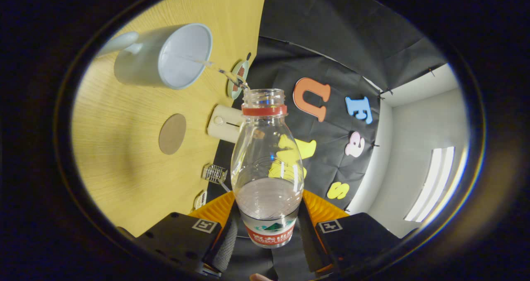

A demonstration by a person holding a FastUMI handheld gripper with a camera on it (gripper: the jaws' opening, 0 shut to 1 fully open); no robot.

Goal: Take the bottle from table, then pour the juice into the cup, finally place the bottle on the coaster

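My gripper (267,231) is shut on a clear plastic bottle (267,157) with a red neck ring and no cap, both fingers pressing on its labelled lower part. The bottle is tipped over the wooden table (124,157), and a thin clear stream (223,72) runs from its mouth into the pale blue-grey cup (165,55) beyond the fingers. Some liquid still lies in the bottle near the fingers. A round brown coaster (172,133) lies flat on the table between the cup and my gripper.
A cream-coloured box (223,123) sits by the table's far edge behind the bottle's neck. A small round dish (238,78) rests near the bottle's mouth, and a small metal wire object (214,173) stands at the table's edge near my fingers.
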